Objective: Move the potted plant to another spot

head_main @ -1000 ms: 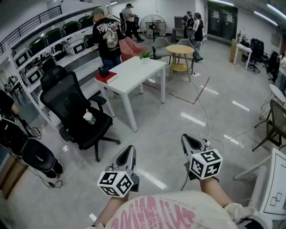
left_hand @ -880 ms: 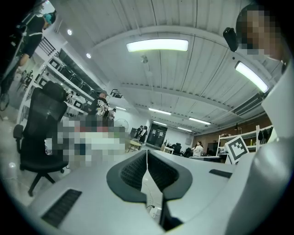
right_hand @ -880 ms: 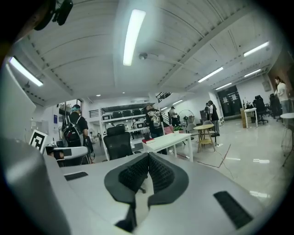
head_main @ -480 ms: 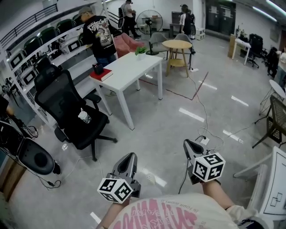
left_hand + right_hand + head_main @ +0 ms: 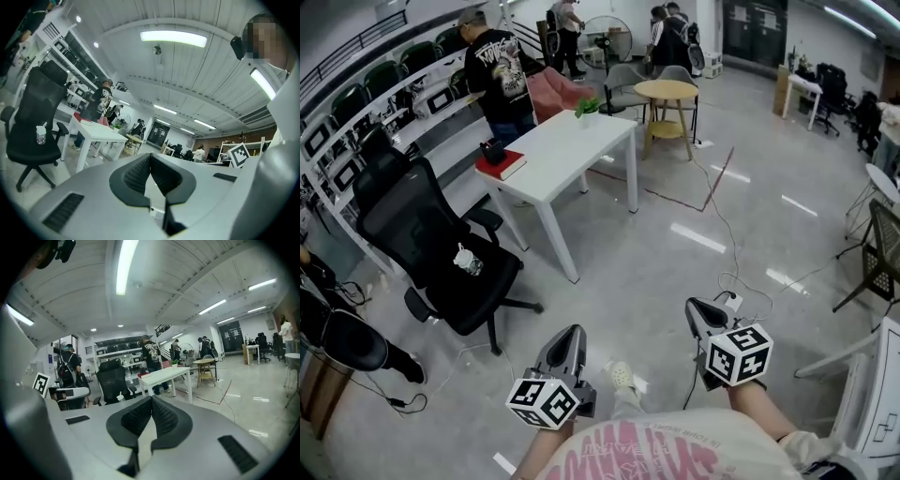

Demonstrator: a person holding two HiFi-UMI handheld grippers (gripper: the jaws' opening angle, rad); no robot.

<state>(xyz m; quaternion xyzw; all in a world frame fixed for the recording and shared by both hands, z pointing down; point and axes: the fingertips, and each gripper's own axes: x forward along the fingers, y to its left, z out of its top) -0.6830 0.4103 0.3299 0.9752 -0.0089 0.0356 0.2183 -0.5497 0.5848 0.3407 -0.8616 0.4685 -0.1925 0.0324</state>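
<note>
Glossy grey floor [image 5: 675,253]; potted plant [image 5: 584,107] on a corner of the white table [image 5: 562,159], black chair [image 5: 431,234] alongside; left gripper [image 5: 573,332] and right gripper [image 5: 697,307] closed, empty, well apart from table

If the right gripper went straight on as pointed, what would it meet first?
Likely bare floor, as the right gripper tilts slightly down; farther along stands the white table. Depth is unclear.
</note>
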